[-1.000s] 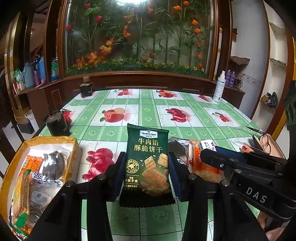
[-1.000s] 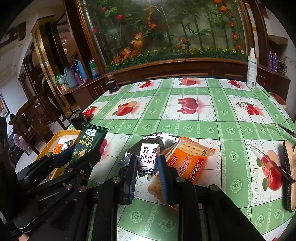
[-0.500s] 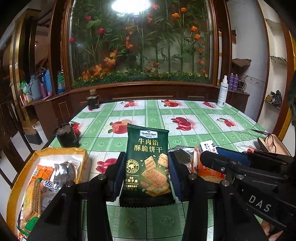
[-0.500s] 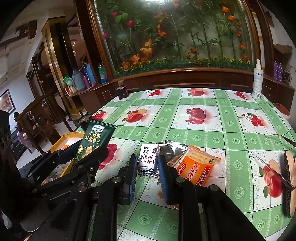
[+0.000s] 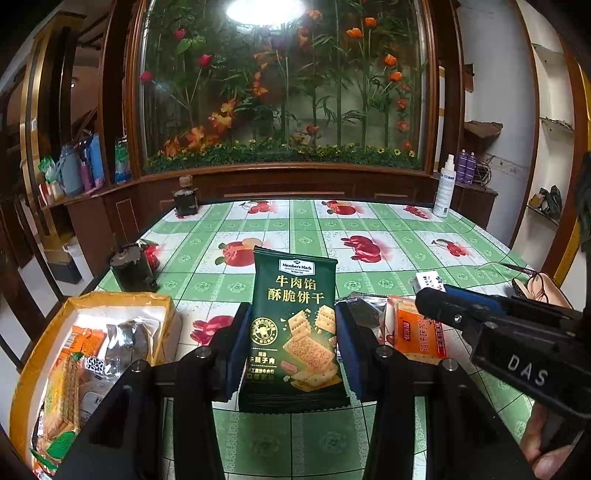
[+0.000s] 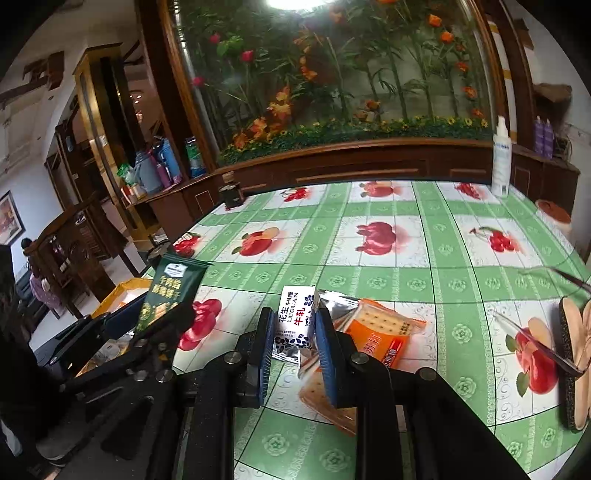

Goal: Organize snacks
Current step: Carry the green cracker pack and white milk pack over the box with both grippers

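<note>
Left of the green cracker packet (image 5: 294, 332) I see the yellow box (image 5: 22, 373) of snacks at the table's (image 5: 369, 225) near-left corner. My left gripper (image 5: 293, 350), tilted downward, clamps that packet upright above the cloth. Right of the packet, my right gripper (image 6: 291, 332), also angled down, pinches the small white milk-candy packet (image 6: 295, 317) above the orange cracker pack (image 6: 380, 332) lying flat.

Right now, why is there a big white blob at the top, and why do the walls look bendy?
Left wrist view: a ceiling light's glare on the glass flower display; right wrist view: the same glare, and the fisheye lens curves the wooden frame.
</note>
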`<state>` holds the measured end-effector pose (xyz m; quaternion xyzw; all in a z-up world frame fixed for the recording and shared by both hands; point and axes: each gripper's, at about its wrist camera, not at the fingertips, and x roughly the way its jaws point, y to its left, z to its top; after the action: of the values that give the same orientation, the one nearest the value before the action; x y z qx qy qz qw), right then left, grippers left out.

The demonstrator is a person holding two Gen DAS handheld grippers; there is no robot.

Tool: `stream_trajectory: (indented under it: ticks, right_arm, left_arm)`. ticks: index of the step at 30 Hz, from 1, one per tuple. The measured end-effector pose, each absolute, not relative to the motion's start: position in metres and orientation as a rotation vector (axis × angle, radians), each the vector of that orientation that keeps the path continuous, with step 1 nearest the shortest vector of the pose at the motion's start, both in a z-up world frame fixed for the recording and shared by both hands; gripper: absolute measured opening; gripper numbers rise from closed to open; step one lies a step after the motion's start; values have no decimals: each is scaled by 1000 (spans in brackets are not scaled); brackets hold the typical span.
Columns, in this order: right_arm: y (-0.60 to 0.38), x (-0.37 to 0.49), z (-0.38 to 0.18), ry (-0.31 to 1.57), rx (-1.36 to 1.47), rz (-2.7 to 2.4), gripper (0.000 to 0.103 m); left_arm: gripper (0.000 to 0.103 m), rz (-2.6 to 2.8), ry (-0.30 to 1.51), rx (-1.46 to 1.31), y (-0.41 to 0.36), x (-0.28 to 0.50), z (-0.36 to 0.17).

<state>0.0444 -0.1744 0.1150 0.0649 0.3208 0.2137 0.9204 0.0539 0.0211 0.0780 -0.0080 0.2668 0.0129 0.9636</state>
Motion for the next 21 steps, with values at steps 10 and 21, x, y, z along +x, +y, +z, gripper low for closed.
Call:
stream_trajectory:
  ticks: [10,21]
  right_arm:
    - [-177,45,115,674,166,454,25]
    - [-132,17,124,686,178,584,25]
  left_arm:
    - [43,-4,580,-106,38,13,97]
    - [43,116,539,-202,130,-55,126]
